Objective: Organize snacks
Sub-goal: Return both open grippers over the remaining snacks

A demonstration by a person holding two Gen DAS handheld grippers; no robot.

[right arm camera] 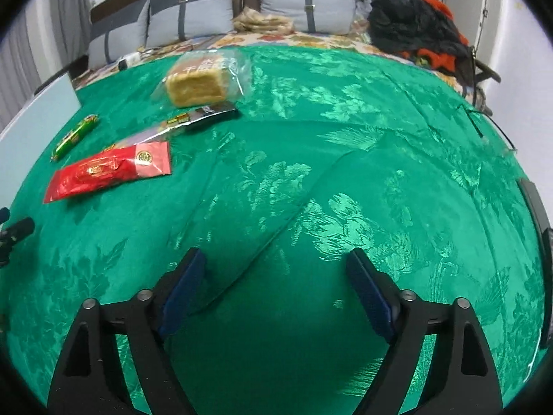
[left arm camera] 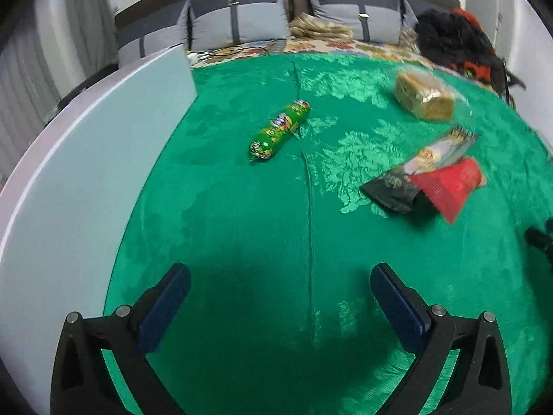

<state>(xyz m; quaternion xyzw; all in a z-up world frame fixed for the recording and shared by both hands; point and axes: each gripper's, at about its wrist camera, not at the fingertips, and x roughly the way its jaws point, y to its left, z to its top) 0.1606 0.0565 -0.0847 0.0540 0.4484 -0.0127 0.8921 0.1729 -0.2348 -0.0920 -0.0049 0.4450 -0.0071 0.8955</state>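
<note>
With both the left gripper and right gripper spread apart and empty, the light, crinkly red packet, ahead-left of the right one, is best pinched by an edge.

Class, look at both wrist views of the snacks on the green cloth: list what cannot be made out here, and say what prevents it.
- Red flat foil packet: left view, blurred, print unreadable.
- Black-and-silver flat packet: right view, partly under the red one; full shape hidden.
- Clear-bagged loaf of sliced cake: label too small to read.
- Pale board: left view, cut off by the edge.
- Green tube-shaped snack roll: right view, too small.
</note>
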